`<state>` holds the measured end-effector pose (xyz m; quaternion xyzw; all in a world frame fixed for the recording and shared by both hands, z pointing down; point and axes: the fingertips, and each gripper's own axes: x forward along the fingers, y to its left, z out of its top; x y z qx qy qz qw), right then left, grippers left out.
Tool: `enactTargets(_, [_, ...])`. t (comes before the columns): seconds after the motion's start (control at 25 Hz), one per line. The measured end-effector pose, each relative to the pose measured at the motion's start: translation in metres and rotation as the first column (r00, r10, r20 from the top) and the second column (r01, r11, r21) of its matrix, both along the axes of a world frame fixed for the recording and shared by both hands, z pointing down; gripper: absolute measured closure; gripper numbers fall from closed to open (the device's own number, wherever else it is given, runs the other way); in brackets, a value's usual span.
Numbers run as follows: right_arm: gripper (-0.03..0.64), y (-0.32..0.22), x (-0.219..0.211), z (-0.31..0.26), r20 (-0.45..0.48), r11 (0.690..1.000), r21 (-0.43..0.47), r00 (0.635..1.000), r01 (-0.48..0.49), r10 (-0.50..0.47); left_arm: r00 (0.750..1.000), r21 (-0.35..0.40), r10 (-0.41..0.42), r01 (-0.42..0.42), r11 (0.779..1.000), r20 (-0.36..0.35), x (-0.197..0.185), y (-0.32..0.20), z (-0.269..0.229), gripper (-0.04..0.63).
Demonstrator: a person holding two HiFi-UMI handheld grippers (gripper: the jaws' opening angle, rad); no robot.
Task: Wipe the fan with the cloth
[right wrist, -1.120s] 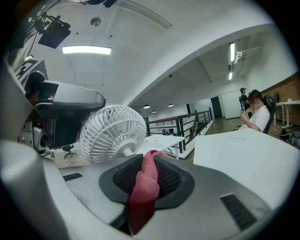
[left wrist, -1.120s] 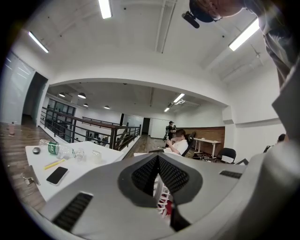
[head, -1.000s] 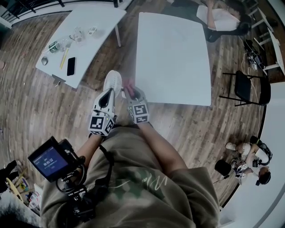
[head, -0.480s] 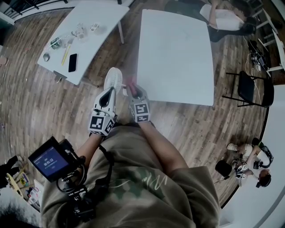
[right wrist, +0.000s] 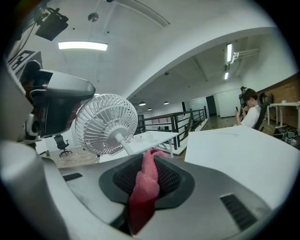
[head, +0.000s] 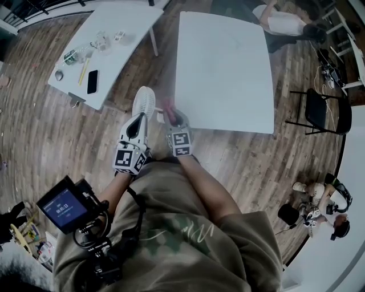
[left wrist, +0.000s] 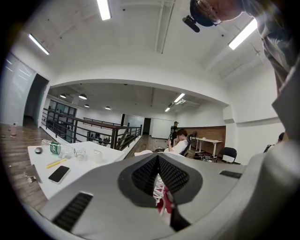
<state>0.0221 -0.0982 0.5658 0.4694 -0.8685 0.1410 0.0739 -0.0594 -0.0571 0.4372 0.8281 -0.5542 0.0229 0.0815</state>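
With the white table (head: 222, 68) close by the fan (head: 144, 102), you hold that fan in the air in your left gripper (head: 140, 118), jaws pressed tight on it, so your right gripper (head: 173, 118), beside the fan, can wipe with the pink cloth (right wrist: 143, 187) pinched in its jaws.

Place: an open-plan office or lab workspace on an upper floor.
Floor: wood planks (head: 34, 137) throughout.
Furniture: a large white table (head: 222, 68), a second white table (head: 122, 25) beside it, and a black chair (head: 319, 111).
Desk items: a phone (head: 92, 81) and a bottle (head: 70, 57) on the second table.
Structure: a black railing (left wrist: 84, 129) along a drop, and a brick wall (left wrist: 211, 133).
Lighting: ceiling strip lights (left wrist: 104, 8).
People: a seated person (left wrist: 180, 145) at a table.
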Motion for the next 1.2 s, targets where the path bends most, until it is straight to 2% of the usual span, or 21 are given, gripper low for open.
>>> enactTargets(0.28, [0.517, 0.002, 0.002, 0.007, -0.006, 1.0, 0.003, 1.0, -0.004, 0.004, 1.0, 0.02, 0.008, -0.008, 1.0, 0.015, 0.001, 0.0, -0.002, 0.575])
enactTargets(0.72, [0.52, 0.003, 0.011, 0.015, -0.018, 0.998, -0.047, 0.999, -0.048, 0.047, 1.0, -0.012, 0.014, -0.014, 1.0, -0.001, 0.009, 0.005, 0.0, 0.575])
enactTargets(1.04, [0.523, 0.0, 0.008, 0.016, -0.032, 0.998, -0.057, 0.999, -0.025, 0.023, 1.0, -0.057, 0.025, -0.025, 0.998, -0.006, 0.022, 0.005, 0.011, 0.575])
enactTargets(1.2, [0.523, 0.0, 0.01, 0.014, -0.03, 0.998, -0.054, 0.999, -0.023, 0.022, 1.0, -0.047, 0.002, -0.003, 0.999, -0.024, 0.024, 0.004, 0.01, 0.575])
